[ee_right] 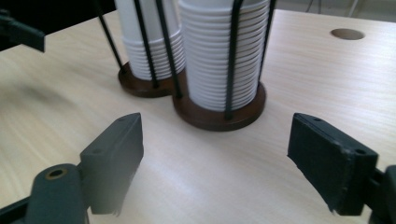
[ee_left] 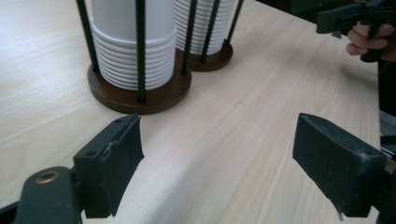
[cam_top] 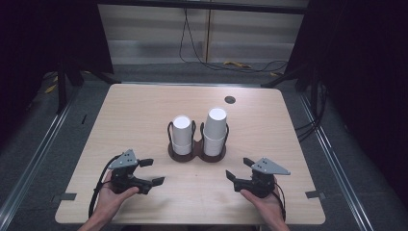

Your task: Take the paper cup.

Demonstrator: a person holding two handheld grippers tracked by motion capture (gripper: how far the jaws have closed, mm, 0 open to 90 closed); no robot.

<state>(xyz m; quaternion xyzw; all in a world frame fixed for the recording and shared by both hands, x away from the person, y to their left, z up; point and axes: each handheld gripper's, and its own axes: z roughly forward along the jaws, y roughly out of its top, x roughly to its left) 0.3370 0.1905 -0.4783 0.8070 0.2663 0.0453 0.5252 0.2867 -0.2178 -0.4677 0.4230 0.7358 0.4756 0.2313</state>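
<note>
We find the left claw [cam_top: 155, 172] with its jaws spread wide and nothing between them; bare desk [ee_left: 243, 121] shows through the gap in the left gripper view. The right claw [cam_top: 238, 168] also stands open and empty, and its own view shows only wood grain between the black pads. Each is carried in a hand, the left hand [cam_top: 111, 195] and the right hand [cam_top: 263, 202], low over the near edge of the desk.

Ahead of both claws, near the desk's middle, stands the double cup holder [cam_top: 197, 153]: two round brown bases joined side by side, each ringed by thin black rods. We judge the rods are there to keep the stacks upright so that one cup can be lifted off the top. The shorter cup stack [cam_top: 182, 134] lies ahead of the left claw and slightly inward; the taller cup stack [cam_top: 215, 131] sits ahead of the right claw, also inward. Both stacks are white paper cups nested mouth down.

Both claws point at the holder, well apart from it, which we read as a ready stance before a reach.

Beyond the stacks, a round cable hole [cam_top: 230, 99] sits in the desk. No brand, label or writing is readable on cups, holder or claws.
</note>
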